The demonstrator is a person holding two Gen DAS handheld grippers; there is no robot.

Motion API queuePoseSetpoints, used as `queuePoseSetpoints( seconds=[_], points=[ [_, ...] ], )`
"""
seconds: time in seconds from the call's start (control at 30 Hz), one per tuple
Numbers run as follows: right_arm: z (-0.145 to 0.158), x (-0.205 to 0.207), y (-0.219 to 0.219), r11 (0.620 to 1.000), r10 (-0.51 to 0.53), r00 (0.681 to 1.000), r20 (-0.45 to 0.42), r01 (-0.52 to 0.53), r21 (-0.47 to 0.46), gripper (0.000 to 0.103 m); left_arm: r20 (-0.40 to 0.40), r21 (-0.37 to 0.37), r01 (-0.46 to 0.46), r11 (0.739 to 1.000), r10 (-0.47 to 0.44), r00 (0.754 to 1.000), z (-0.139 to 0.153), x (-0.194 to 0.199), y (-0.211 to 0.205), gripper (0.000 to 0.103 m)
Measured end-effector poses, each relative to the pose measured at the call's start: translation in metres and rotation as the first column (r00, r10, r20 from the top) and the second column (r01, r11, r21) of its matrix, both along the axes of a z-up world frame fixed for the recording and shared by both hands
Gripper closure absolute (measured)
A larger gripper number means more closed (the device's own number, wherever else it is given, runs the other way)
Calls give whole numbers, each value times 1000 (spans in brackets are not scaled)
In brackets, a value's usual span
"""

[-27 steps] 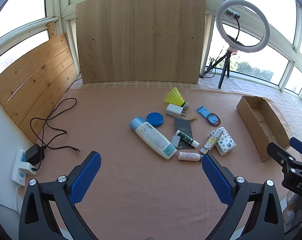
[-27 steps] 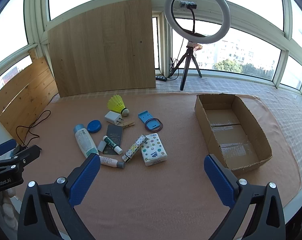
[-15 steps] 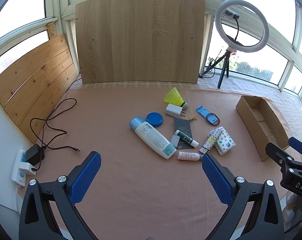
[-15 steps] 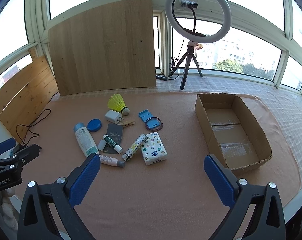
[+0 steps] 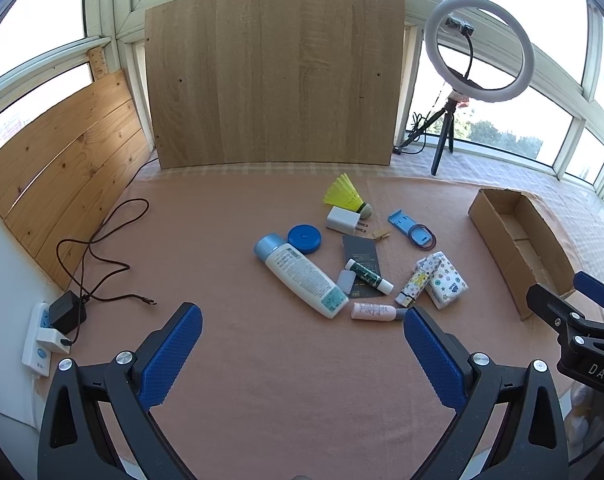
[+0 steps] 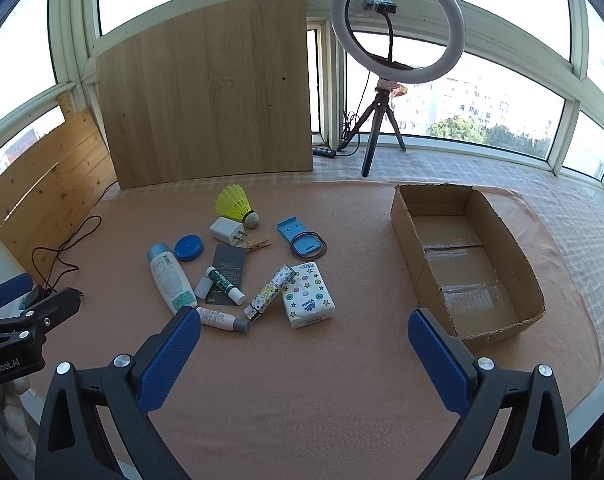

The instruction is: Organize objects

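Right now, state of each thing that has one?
left gripper: open, empty
right gripper: open, empty
cardboard box: open top, empty
white bottle: lying flat, capped
ring light: upright on tripod
tissue pack: lying flat, outside the box

open pink cloth (image 6: 302,380) in front of both grippers, nothing lying on it. farther ahead, a tight clutter: white bottle (image 6: 170,276), small pink tube (image 6: 222,319), patterned tube (image 6: 269,293) touching the tissue pack (image 6: 308,295), green stick (image 6: 225,285) across a dark card (image 6: 228,268). clear strip of cloth between the tissue pack and the cardboard box (image 6: 406,248) on the right. box open on top, walls upright. cable (image 5: 98,256) and power strip (image 5: 40,340) along the left edge. wooden board (image 5: 274,76) closing off the back.
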State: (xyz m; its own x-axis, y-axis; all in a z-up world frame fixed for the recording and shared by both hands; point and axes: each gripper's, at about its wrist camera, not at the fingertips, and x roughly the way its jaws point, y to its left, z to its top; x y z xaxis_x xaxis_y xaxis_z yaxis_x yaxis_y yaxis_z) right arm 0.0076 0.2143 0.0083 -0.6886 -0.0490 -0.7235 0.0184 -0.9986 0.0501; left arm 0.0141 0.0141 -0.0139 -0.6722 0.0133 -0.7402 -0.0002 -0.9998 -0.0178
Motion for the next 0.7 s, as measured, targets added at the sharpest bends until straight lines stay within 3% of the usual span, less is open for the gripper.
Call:
queuePoseSetpoints(
  seconds=[0.7],
  points=[
    [-11,-11,1,1000,9,999,36,-8,-24,1,17,-2,17,1000,-17,1000,-7,-10,5,1]
  ],
)
